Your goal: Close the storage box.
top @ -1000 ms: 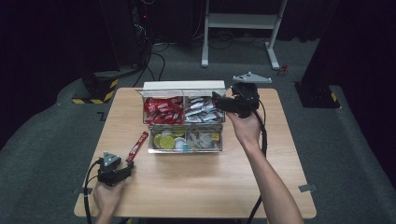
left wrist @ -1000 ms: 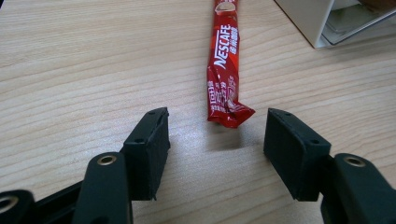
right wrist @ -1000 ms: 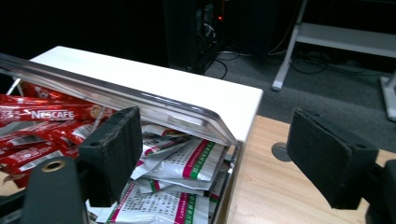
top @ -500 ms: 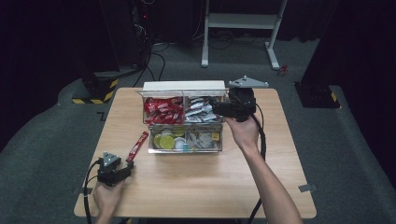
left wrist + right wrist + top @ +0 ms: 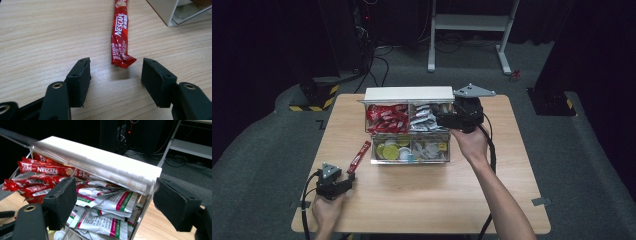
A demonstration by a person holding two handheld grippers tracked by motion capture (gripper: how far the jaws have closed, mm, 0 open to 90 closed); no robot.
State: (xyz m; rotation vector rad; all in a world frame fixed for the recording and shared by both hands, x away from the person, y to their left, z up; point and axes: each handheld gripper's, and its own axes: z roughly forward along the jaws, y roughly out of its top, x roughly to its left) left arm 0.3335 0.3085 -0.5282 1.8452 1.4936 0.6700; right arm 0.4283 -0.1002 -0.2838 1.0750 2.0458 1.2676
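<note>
Your left hand-held gripper (image 5: 115, 72) rests near the tabletop's (image 5: 422, 195) front left corner, jaws spread wide, with the red stick's (image 5: 121, 35) crimped end lying just ahead of them, untouched. Your right hand-held gripper (image 5: 113, 195) hangs released over the clear box's (image 5: 411, 156) back right compartment, above the white sachets (image 5: 105, 217).

Floor: grey carpet (image 5: 592, 165), dim around the bench.
Beyond far edge: white metal stand (image 5: 469, 22), black cables (image 5: 379, 60).
Near far-left corner: yellow-black striped base (image 5: 314, 97).
</note>
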